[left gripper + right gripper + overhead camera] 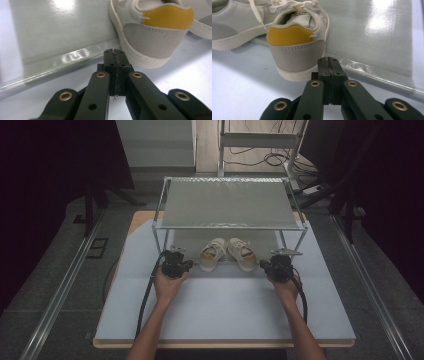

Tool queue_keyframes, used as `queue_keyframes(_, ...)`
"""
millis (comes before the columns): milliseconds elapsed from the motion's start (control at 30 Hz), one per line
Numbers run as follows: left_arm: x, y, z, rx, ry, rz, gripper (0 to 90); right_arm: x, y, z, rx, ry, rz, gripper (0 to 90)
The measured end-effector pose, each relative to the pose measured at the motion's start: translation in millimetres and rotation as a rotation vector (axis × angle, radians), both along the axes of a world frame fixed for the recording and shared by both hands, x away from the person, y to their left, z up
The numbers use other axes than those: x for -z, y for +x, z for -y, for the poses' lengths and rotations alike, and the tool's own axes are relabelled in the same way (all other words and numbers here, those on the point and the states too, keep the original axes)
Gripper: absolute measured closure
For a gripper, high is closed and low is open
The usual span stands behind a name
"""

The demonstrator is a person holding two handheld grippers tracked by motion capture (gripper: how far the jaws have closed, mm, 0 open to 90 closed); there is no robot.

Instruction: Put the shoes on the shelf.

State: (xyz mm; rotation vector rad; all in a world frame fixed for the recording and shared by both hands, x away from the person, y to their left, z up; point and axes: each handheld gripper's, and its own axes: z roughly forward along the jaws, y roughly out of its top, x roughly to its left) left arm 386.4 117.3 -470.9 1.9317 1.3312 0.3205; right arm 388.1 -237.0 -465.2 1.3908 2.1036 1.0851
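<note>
The left tongs (pixel 176 263) sit low on the pale blue-white counter (pixel 225 310), held in the person's left hand (pixel 169 285), and their two black jaws are pressed together with nothing between them. In the left gripper view those tongs (pixel 115 55) point at the near edge of a shiny grey-green mat (pixel 62 32), with the heel of a cream canvas sneaker with a grey suede heel band and a mustard-yellow heel tab (pixel 150 30) just ahead and to their right, close but not touching.

The right tongs (pixel 276 266), in the person's right hand (pixel 286 287), are likewise closed on nothing. In the right gripper view these tongs (pixel 328 62) have the second, matching cream sneaker (pixel 297 42) just ahead and to their left, heel toward them, with its white laces loose over the tongue; the first sneaker (pixel 234 27) lies beyond it.

From above, the pair of sneakers (pixel 227 254) lies between the two tongs, heels toward the person, toes under a low metal-framed rack with a grey mesh top (pixel 229 202) that stands on the counter just beyond both tongs. A black cable (pixel 145 300) trails back from the left tongs along the forearm.
</note>
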Motion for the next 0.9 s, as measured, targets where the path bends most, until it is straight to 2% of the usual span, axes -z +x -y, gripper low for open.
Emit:
queue_keyframes(200, -0.7, -0.4, 10.9, 0.035, -0.001, -0.003, 89.5, 5.9, 2.2, -7.7, -0.014, 0.001, -0.012, 89.5)
queue_keyframes(267, -1.4, -0.7, 14.2, 0.040, -0.008, -0.001, 89.5, 5.8, 1.5, -10.1, -0.013, -0.012, -0.002, 89.5)
queue_keyframes(467, -2.3, -1.5, 21.8, 0.055, -0.009, -0.004, 89.5, 4.9, 0.0, -12.6, -0.027, -0.001, -0.007, 89.6)
queue_keyframes(900, -2.6, -2.0, 39.9, 0.102, -0.041, -0.015, 89.2, 5.1, -4.4, -30.3, -0.091, 0.016, -0.009, 89.6)
